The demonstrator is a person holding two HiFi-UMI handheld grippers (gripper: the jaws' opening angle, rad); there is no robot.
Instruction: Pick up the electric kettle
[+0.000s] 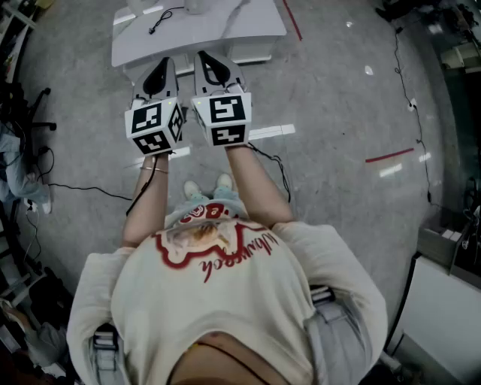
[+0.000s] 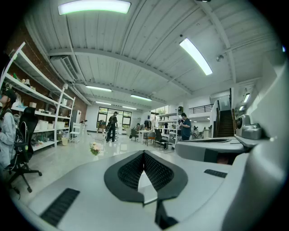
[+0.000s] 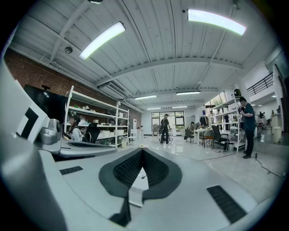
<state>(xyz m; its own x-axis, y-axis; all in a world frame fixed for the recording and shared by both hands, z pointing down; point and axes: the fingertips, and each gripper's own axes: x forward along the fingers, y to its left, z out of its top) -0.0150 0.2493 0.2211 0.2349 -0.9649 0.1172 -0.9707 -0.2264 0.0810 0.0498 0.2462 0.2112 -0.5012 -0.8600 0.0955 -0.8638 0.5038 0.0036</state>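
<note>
Floor (image 1: pixel 338 113): grey, cable (image 1: pixel 83 188) near my feet.
Table (image 1: pixel 248 30): white, just ahead, black cord (image 1: pixel 161 19) on top.
Left gripper (image 1: pixel 159 69): jaws together, empty.
Right gripper (image 1: pixel 214 66): jaws together, empty.

A pale thing, possibly the electric kettle (image 1: pixel 195 6), stands on the white table (image 1: pixel 225 34), mostly out of view

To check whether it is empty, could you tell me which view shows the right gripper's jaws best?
The right gripper view: it looks straight along the right gripper, jaws shut, nothing between. The head view shows it from above; the left gripper view only its side.
</note>
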